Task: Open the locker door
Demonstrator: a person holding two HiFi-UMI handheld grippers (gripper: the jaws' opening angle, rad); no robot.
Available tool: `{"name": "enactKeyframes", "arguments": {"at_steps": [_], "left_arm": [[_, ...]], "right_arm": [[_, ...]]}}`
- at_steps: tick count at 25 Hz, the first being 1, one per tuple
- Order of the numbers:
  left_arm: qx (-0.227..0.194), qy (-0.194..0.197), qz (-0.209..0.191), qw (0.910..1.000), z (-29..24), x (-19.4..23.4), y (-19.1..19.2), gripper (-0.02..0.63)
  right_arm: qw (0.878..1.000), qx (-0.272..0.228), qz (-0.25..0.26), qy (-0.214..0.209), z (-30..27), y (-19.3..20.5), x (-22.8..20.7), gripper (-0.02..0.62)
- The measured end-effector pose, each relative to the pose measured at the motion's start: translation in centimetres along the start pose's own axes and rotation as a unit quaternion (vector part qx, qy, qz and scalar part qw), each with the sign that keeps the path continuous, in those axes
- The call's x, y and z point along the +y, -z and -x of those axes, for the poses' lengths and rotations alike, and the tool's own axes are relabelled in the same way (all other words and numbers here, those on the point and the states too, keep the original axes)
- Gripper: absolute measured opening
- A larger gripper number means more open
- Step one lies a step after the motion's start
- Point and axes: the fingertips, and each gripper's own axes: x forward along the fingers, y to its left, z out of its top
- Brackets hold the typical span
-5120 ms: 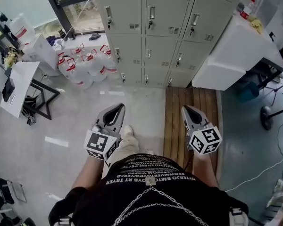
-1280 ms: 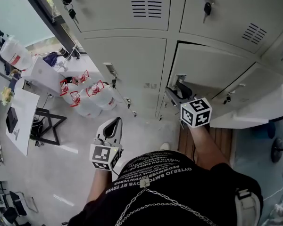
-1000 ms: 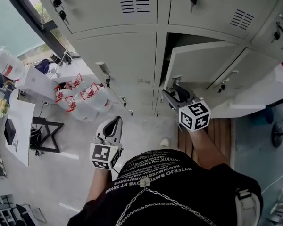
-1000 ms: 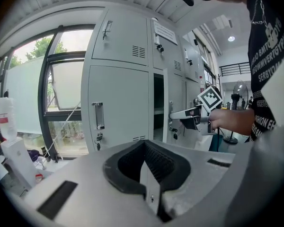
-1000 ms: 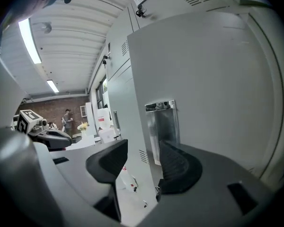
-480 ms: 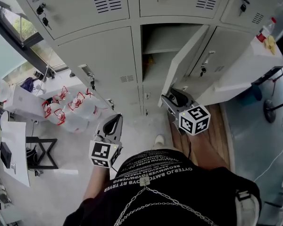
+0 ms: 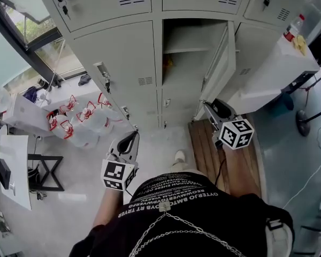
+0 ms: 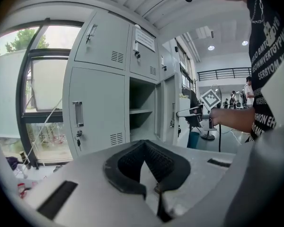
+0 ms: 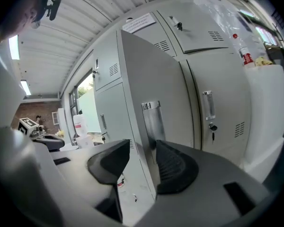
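Observation:
The grey locker door [image 7: 220, 63] stands swung out to the right, edge-on in the head view, and its compartment [image 7: 187, 52] with one shelf is exposed. My right gripper [image 7: 209, 107] is at the door's lower free edge. In the right gripper view the door edge [image 9: 146, 79] and its metal handle [image 9: 154, 119] run up between the jaws of the right gripper [image 9: 142, 148]. These jaws are closing, with a gap still showing beside the left pad. My left gripper [image 7: 134, 134] hangs low at my left side, shut and empty. From the left gripper [image 8: 143, 144] the open locker [image 8: 142, 108] is visible.
Closed lockers [image 7: 117, 63] surround the open one. Several water jugs [image 7: 75, 119] stand on the floor at left by a window [image 7: 27, 25]. A white table [image 7: 273, 68] sits at right, close to the open door. A wooden platform [image 7: 224, 159] lies underfoot at right.
The door has swung from barely ajar to wide open. My right gripper travelled right and back with its edge. The left gripper has stayed at my side.

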Motion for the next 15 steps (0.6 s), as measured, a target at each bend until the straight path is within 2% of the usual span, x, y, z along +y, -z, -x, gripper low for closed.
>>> {"name": "enactKeyframes", "arguments": {"at_steps": [5,6,8,11,15], "left_arm": [[-0.005,0.007,0.004,1.0,3.2,-1.8,1.2,0.005],[-0.005,0.009,0.005,0.9999,3.9,-2.2,1.4,0.005],[-0.002,0.016,0.006,0.9998,5.1,-3.1,2.1,0.005],[-0.001,0.032,0.008,0.9995,6.7,-4.6,2.9,0.005],[-0.002,0.046,0.014,0.9988,8.5,-5.8,3.9,0.005]], "right_arm": [[0.999,0.028,-0.012,0.018,3.0,3.4,1.1,0.13],[0.999,0.034,-0.006,0.022,3.9,3.9,1.8,0.099],[0.999,0.04,0.014,0.031,5.9,4.7,3.2,-0.003],[0.997,0.038,0.053,0.04,8.7,5.3,5.7,-0.003],[0.996,0.032,0.068,0.049,11.3,5.5,8.3,-0.003]]}}
